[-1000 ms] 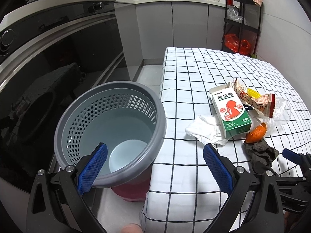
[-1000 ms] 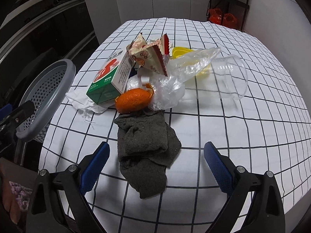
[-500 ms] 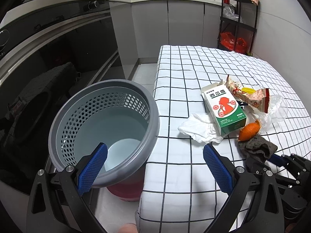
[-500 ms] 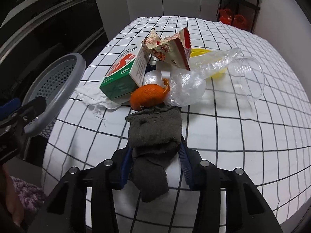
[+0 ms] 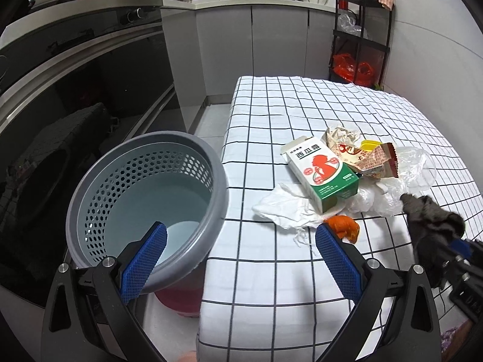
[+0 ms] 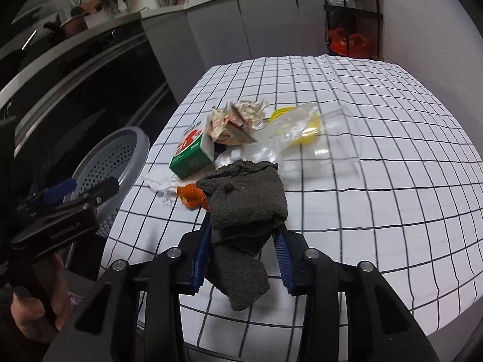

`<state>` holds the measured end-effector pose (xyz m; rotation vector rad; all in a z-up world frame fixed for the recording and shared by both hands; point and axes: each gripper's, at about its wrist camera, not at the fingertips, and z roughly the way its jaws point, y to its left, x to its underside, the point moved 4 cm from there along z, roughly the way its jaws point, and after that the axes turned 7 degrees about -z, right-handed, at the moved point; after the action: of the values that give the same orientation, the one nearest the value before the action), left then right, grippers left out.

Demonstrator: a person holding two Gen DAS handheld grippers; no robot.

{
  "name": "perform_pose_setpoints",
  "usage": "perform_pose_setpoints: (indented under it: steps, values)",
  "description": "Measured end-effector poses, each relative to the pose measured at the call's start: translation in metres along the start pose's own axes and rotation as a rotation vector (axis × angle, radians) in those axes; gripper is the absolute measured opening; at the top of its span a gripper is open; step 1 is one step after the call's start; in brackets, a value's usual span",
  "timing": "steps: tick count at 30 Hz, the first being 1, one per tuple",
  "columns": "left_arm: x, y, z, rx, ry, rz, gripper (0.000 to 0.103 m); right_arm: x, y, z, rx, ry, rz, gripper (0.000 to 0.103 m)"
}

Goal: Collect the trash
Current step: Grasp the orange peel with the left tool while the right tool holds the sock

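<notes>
Right gripper (image 6: 243,259) clamped on grey rag (image 6: 244,199).
Jaws just closed, pads pinching the rag above the table (image 6: 377,211); left gripper (image 5: 238,259) spread wide, holding nothing, beside the basket (image 5: 223,187).

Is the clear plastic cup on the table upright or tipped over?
Tipped over. The clear plastic cup lies on its side on the checked tablecloth, with its length along the cloth.

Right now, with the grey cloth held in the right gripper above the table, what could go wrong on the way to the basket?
1. The grey cloth hangs loose from the right gripper; its tail could drag the orange peel off the table.
2. The basket is tilted in the left gripper, so the cloth may catch its rim.
</notes>
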<state>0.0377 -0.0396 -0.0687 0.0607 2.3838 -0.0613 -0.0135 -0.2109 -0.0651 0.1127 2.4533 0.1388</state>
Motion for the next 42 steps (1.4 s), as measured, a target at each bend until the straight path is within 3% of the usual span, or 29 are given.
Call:
perform_pose_setpoints:
  steps: [11, 35, 42]
  values:
    - [0.011, -0.038, 0.02, 0.058, 0.036, 0.015, 0.097, -0.001, -0.027, -0.02, 0.01, -0.036, 0.064, 0.038]
    - [0.022, -0.098, 0.071, 0.066, 0.109, 0.018, 0.096, 0.001, -0.044, -0.022, -0.023, -0.01, 0.115, 0.038]
    - [0.024, -0.107, 0.076, 0.088, 0.139, 0.042, 0.068, 0.002, -0.044, -0.022, -0.024, -0.009, 0.114, 0.038]
